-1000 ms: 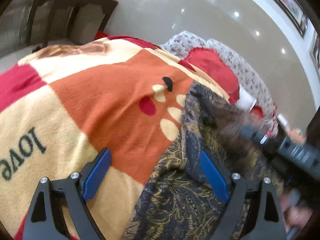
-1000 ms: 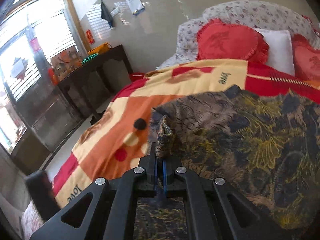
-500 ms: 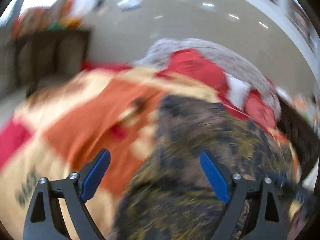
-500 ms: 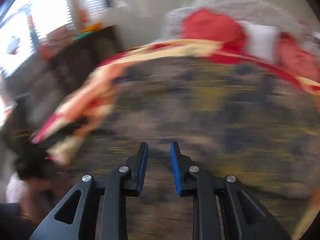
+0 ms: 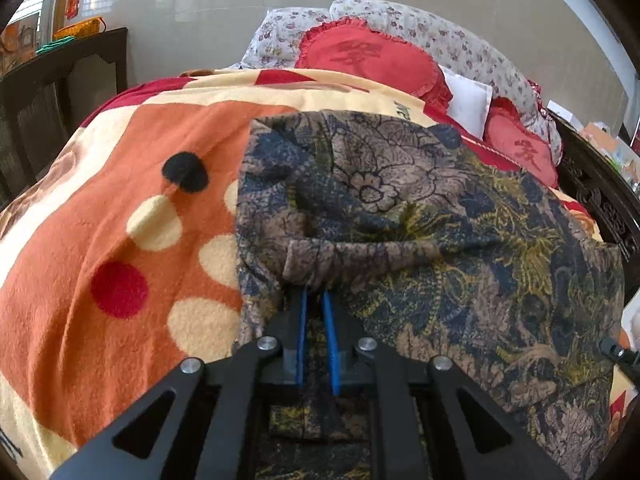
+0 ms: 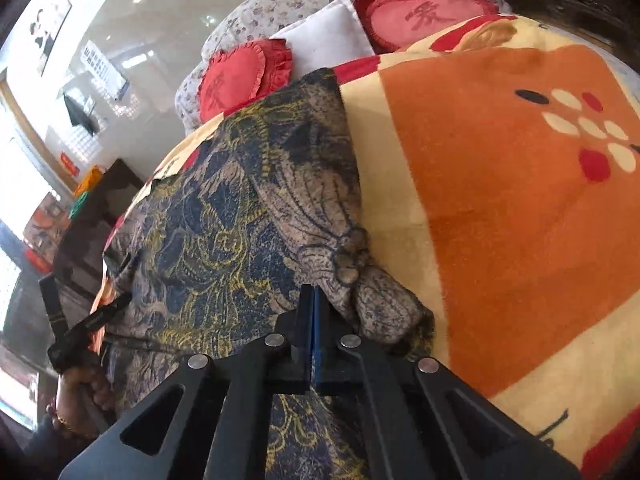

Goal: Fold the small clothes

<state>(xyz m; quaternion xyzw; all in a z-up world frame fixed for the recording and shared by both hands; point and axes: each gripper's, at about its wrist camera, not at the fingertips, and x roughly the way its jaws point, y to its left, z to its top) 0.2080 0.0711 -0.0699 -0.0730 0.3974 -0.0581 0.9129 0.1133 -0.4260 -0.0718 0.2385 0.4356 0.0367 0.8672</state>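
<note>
A dark floral garment (image 5: 460, 240) in navy, brown and yellow lies spread on an orange and cream blanket (image 5: 132, 240) on a bed. My left gripper (image 5: 315, 298) is shut on a bunched fold of the garment at its near left edge. In the right wrist view the same garment (image 6: 224, 216) lies left of centre. My right gripper (image 6: 313, 296) is shut on a gathered knot of the garment's near right edge. The left gripper's body (image 6: 80, 332) and the hand holding it show at the garment's far left side.
Red heart cushions (image 5: 368, 56), a white pillow (image 5: 468, 100) and a floral quilt (image 5: 440, 36) lie at the head of the bed. A dark wooden cabinet (image 5: 52, 88) stands to the left. A carved dark bed frame (image 5: 604, 200) runs along the right.
My left gripper went from wide open to shut on the garment's edge. My right gripper let go of one fold, opened, swung across the garment, and is now shut on another edge.
</note>
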